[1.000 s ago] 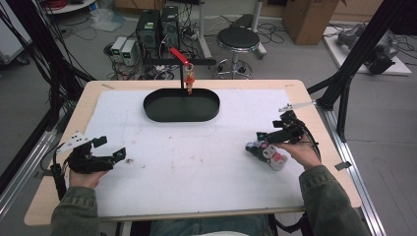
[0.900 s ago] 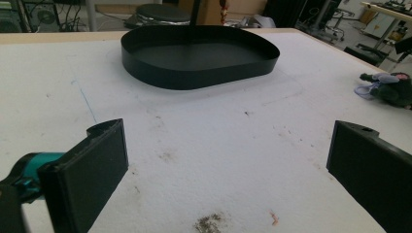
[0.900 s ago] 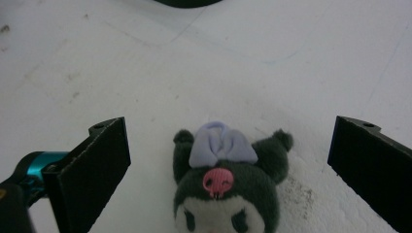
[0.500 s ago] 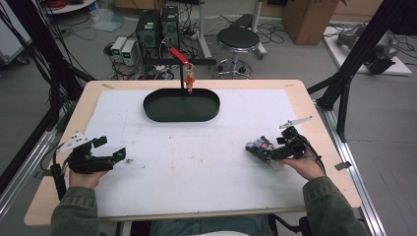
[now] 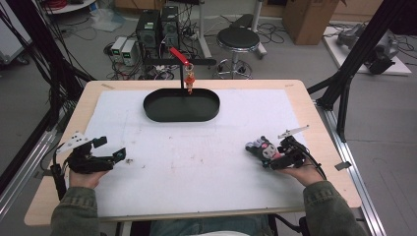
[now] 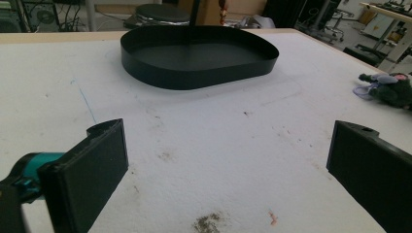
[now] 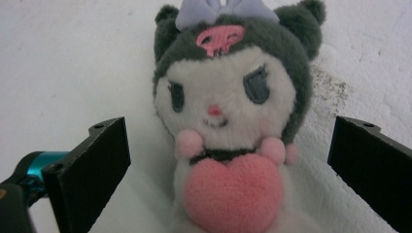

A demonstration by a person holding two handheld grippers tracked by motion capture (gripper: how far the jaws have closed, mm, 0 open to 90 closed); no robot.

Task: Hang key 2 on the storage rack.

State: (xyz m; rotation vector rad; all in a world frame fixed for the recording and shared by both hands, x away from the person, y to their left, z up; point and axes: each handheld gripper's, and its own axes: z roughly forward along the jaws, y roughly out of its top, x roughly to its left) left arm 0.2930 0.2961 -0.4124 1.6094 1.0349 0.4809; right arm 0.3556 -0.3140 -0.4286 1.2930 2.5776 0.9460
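The table (image 5: 314,196) is viewed from above, facing forward and down. From the left gripper (image 5: 109,149), the black tray (image 6: 194,58) is seen low across the table; tray and plush toy (image 6: 388,87) are shared with the high view. The plush is framed close by the right gripper (image 7: 228,160) camera.

Even, diffuse overhead light, moderately bright; the white foam-covered surface (image 5: 196,162) shows no glare; the black oval metal tray (image 5: 181,105) casts only a faint, soft shadow; the high view is soft and low in detail; in the right gripper view the grey-and-white plush doll with a pink heart (image 7: 233,126) is slightly blurred up close.
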